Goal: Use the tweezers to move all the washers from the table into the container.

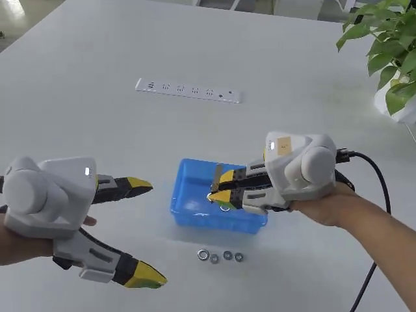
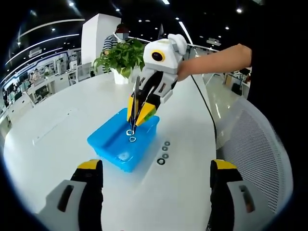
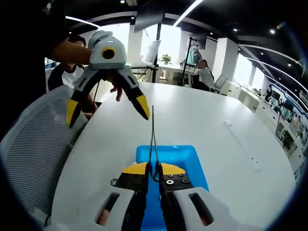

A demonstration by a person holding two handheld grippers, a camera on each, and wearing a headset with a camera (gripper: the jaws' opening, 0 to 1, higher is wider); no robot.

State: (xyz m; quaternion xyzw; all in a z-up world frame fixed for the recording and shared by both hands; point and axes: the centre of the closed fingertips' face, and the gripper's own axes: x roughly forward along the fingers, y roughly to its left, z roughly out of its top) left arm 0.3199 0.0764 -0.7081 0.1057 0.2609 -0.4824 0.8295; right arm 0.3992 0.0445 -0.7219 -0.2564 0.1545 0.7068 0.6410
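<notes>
Blue plastic, the container (image 1: 192,185) sits on the white desk (image 1: 78,78), toward the edge nearest the person. The right gripper (image 1: 220,190) hangs over it, its jaws pressed together on the tweezers (image 1: 217,174). The tweezers' tips point down into the container with one washer (image 2: 129,132) at them, and a second washer (image 1: 224,207) lies on the container floor just beside. Four more washers (image 1: 227,255) lie in a short row on the desk, just in front of the container's near wall. The left gripper (image 1: 144,233) hovers above the desk to the container's left, jaws spread wide, holding nothing. A power strip (image 1: 188,90) lies well beyond, toward the far edge.
</notes>
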